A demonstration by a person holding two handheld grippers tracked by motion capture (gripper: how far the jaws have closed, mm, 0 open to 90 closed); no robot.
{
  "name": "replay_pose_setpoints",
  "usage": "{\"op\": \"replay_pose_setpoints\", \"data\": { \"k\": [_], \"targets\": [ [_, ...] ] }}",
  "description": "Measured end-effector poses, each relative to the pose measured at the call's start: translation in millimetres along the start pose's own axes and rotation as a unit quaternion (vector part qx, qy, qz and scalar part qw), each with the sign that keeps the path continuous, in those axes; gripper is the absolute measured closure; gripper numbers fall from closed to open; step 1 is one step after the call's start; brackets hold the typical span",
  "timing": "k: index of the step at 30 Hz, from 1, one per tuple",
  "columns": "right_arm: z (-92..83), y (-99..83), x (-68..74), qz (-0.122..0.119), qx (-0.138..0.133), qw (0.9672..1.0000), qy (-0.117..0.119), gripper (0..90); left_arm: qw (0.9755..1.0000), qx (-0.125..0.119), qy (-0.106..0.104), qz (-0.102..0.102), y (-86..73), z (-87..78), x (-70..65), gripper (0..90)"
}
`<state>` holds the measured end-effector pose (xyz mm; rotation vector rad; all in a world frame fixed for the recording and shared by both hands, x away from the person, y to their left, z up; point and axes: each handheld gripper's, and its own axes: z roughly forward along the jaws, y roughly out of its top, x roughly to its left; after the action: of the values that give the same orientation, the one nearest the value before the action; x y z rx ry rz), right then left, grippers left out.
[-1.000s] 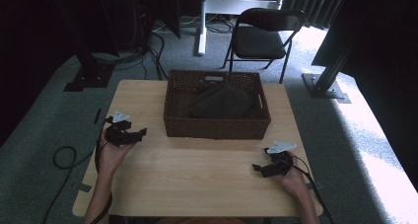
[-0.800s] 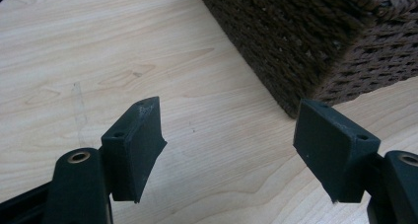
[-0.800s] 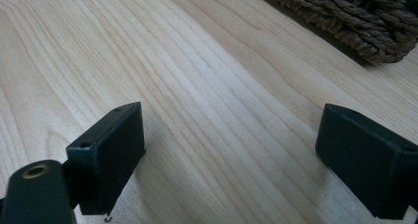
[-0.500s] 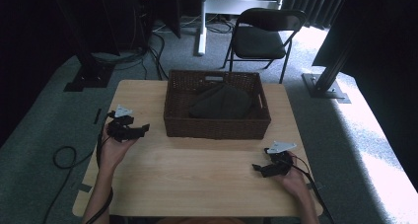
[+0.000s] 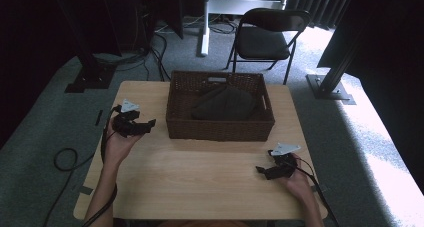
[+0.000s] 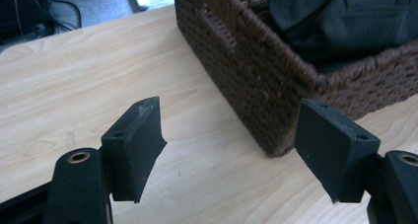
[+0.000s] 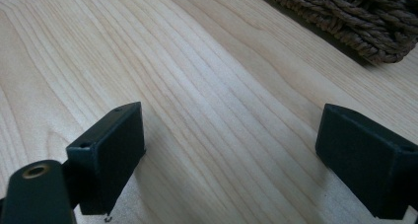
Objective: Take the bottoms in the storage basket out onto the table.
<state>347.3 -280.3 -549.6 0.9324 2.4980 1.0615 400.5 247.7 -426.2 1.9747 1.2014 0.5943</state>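
A dark woven basket (image 5: pixel 220 128) stands at the far middle of the wooden table (image 5: pixel 200 172), with a dark folded cloth (image 5: pixel 223 104) lying inside it. My left gripper (image 5: pixel 150 123) hovers just left of the basket's near left corner, jaws open and empty, pointing toward it. In the left gripper view the basket (image 6: pixel 256 71) corner sits between the spread jaws of the left gripper (image 6: pixel 231 150), farther off, with the cloth (image 6: pixel 340 21) above it. My right gripper (image 5: pixel 261 170) rests low over the near right of the table, open with nothing between its jaws; in the right gripper view the right gripper (image 7: pixel 231 160) frames bare wood.
A black folding chair (image 5: pixel 264 37) stands behind the table. Black stand bases (image 5: pixel 87 79) and cables lie on the grey carpet at left and right. A basket edge (image 7: pixel 355 17) shows at the top of the right gripper view.
My left gripper has risen and moved toward the basket's left side. The right gripper has stayed where it was.
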Motion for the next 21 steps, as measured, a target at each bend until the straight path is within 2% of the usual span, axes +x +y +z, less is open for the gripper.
{"op": "replay_pose_setpoints", "data": {
  "k": [21],
  "targets": [
    [-0.1,0.0,-0.1,0.0,0.0,1.0,0.0,11.3,0.9994,-0.01,-0.009,0.031,35.3,5.1,-15.7,25.7]
  ]
}}
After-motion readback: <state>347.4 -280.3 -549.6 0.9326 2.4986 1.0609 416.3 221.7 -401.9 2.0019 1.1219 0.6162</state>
